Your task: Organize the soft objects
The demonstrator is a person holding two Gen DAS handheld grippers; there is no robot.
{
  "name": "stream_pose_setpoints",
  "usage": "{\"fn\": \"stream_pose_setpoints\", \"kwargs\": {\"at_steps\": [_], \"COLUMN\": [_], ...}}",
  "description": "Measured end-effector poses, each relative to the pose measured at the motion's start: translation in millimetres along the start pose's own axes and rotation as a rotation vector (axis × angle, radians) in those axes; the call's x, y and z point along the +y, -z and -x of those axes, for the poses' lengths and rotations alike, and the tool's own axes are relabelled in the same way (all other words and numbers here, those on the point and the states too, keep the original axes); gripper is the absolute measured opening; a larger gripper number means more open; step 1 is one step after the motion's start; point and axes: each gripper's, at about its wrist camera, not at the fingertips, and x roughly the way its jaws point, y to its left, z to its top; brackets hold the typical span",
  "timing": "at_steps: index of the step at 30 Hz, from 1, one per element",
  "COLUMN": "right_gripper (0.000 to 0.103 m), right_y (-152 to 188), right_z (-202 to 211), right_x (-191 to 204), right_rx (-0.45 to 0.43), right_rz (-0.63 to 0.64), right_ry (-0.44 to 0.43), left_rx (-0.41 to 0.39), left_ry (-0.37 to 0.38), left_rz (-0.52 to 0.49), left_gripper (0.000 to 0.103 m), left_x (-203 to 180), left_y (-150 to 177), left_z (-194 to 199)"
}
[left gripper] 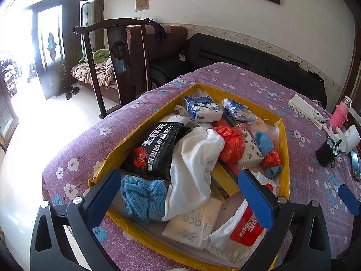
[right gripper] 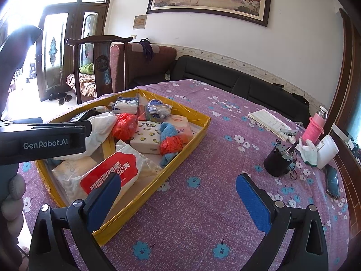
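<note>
A yellow cardboard tray (left gripper: 286,149) on the purple floral cloth holds soft things: a white towel (left gripper: 191,164), a light blue knitted cloth (left gripper: 142,195), a black crab-print pack (left gripper: 158,149), red plastic bags (left gripper: 232,143), tissue packs (left gripper: 202,109) and a red-and-white pack (left gripper: 243,228). My left gripper (left gripper: 183,199) is open just above the tray's near end, over the towel and blue cloth. My right gripper (right gripper: 178,198) is open and empty above the cloth, right of the tray (right gripper: 158,181). The left gripper's body (right gripper: 45,140) shows at the left of the right wrist view.
On the table's right side stand a black cup (right gripper: 278,160), a pink bottle (right gripper: 314,127), a white cup (right gripper: 327,151), a white glove (right gripper: 308,152), a phone (right gripper: 332,183) and papers (right gripper: 269,122). A wooden chair (left gripper: 117,63) and dark sofa (left gripper: 248,56) stand behind.
</note>
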Motion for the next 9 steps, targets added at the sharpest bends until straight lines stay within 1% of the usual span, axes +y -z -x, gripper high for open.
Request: {"fn": "stream_pose_setpoints", "kwargs": {"at_steps": [9], "right_gripper": [0.103], "right_y": [2], "right_z": [11], "right_x": [0], "right_rx": [-0.021], "right_rz": [0.001], "right_ry": [0.006], "left_rx": [0.022], "left_ry": [0.004], "left_rz": [0.011], "left_gripper": [0.103], "left_x": [-3], "left_y": [-1], "left_z": [8]}}
